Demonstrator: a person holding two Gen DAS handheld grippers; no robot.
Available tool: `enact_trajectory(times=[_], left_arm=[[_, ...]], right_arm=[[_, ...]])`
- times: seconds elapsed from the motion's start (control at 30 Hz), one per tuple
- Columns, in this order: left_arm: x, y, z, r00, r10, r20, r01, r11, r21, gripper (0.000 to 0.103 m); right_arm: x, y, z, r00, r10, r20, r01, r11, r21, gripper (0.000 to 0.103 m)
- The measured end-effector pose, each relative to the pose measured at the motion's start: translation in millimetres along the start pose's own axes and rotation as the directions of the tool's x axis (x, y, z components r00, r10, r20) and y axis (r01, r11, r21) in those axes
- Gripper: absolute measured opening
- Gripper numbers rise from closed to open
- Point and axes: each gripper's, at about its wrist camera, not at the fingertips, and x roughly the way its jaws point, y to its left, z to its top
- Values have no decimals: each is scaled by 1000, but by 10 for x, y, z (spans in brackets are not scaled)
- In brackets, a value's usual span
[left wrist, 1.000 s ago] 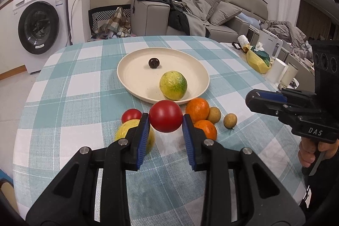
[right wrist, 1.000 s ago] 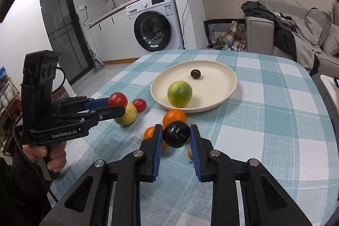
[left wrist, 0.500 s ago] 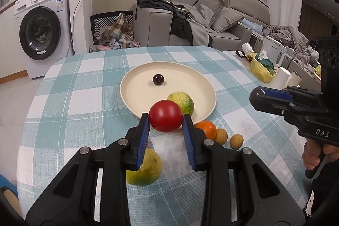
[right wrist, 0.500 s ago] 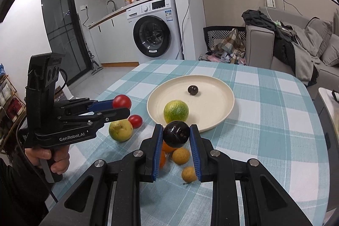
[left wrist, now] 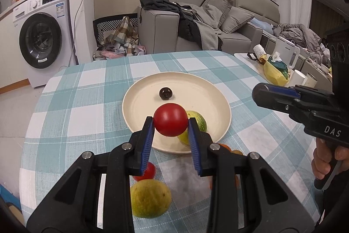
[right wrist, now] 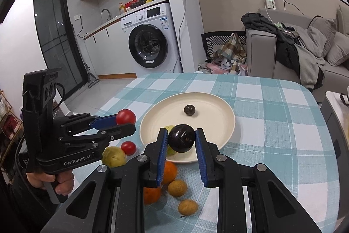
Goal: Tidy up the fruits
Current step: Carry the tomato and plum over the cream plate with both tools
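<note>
Nearest you, at about 6 o'clock of the plate, the unsorted fruit lies on the checked tablecloth (left wrist: pixel 72 115): a yellow-green fruit (left wrist: pixel 150 198), a small red tomato (right wrist: pixel 128 147) just beside it, two oranges (right wrist: pixel 170 171) and two small brown fruits (right wrist: pixel 177 188) — all well short of the rim, so judged still to be moved. Your left gripper (left wrist: pixel 170 123) is clamped on a red tomato (left wrist: pixel 170 119), pads pressing its sides at mid-height, carried clear of the table over the plate's near edge; a grip at the equator keeps a round, smooth thing from squirting out. Your right gripper (right wrist: pixel 181 139) is likewise closed on a dark round fruit (right wrist: pixel 181 138), raised above the plate's 6 o'clock rim. Beyond both, the cream plate (left wrist: pixel 135 102) already holds a green citrus (left wrist: pixel 197 121) near 5 o'clock and a small dark fruit (left wrist: pixel 165 93) toward 12 o'clock — the bare middle looks like the place to lower both loads, apart so they do not knock together.
</note>
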Motion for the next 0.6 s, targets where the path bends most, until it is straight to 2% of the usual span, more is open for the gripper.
enact_trajectory(times=[0.23, 0.6], left_arm=[[152, 48, 19, 1000, 12, 11, -12, 1000, -12, 28], [475, 159, -28, 998, 28, -48, -30, 998, -59, 28]], right_arm=[[133, -78, 54, 1000, -2, 12, 2, 1000, 25, 26], [479, -222, -14, 1000, -12, -29, 14, 998, 68, 26]])
